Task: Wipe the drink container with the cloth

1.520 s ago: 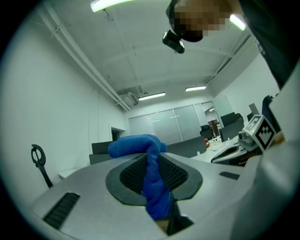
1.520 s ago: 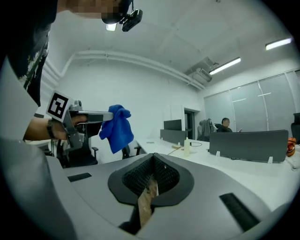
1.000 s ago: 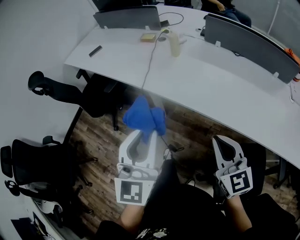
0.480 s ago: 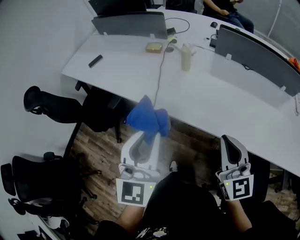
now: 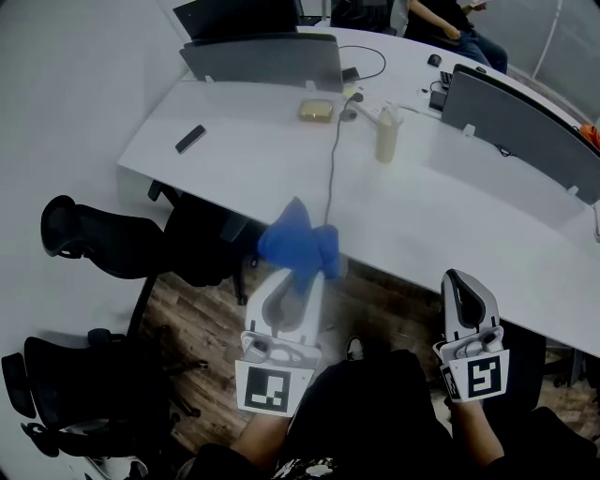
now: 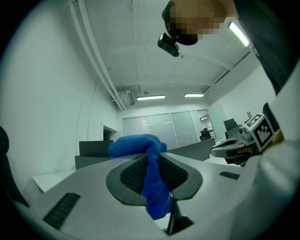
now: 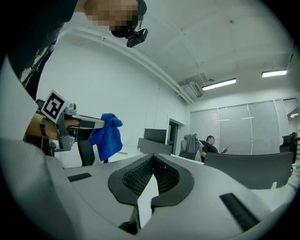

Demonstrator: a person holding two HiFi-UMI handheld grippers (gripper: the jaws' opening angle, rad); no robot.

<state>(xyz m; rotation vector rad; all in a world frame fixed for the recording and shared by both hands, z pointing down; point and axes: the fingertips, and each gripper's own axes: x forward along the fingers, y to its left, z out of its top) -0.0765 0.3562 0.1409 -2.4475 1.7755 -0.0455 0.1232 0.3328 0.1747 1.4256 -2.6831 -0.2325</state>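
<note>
The drink container, a pale tall bottle, stands upright out on the white counter, well apart from both grippers. The blue cloth is clamped in the left gripper, with a fat bunch sticking out past the tips and a tail hanging below. The right gripper is closed with nothing in it.

My read is this is the reach-in part, with no wiping yet. I'd open the right gripper and use it to steady the bottle low down, since something tall and light like that probably tips easily. Then press the bunched end of the cloth against its side. Mind the cable running right past it to the counter edge.

The counter is a long curved desk with grey divider panels, a small yellowish block and a little dark thing. Black office chairs sit on the wood floor, and someone's seated at the far end.
</note>
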